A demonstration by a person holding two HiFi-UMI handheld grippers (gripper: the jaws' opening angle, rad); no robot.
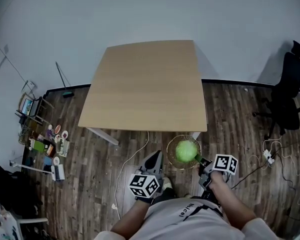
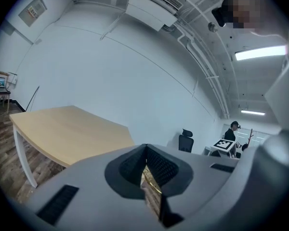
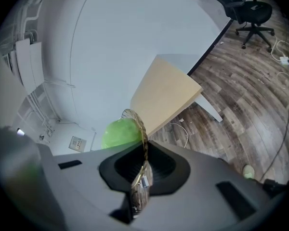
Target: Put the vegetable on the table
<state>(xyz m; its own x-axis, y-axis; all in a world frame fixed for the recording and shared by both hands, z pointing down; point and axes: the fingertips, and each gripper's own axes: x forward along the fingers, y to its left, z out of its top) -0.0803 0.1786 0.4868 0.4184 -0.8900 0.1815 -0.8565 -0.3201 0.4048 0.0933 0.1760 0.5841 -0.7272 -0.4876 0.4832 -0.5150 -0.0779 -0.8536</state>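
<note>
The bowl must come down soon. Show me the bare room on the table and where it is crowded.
The whole table top is bare, from the near edge beside the bowl to the far edge at the wall. Crowded spots are off it: clutter on the floor at left, cables by the office chair at right.

The vegetable (image 1: 186,151) sits in a bowl (image 1: 168,154) over the floor (image 1: 90,194), just before the bench's (image 1: 145,84) near edge, toward its right corner. The right gripper's (image 1: 203,163) jaws clamp the bowl's right rim. The left gripper (image 1: 155,157) is just left of the bowl. An office chair (image 1: 289,91) stands well right of the bench, and clutter (image 1: 49,145) lies on the floor to its left.
</note>
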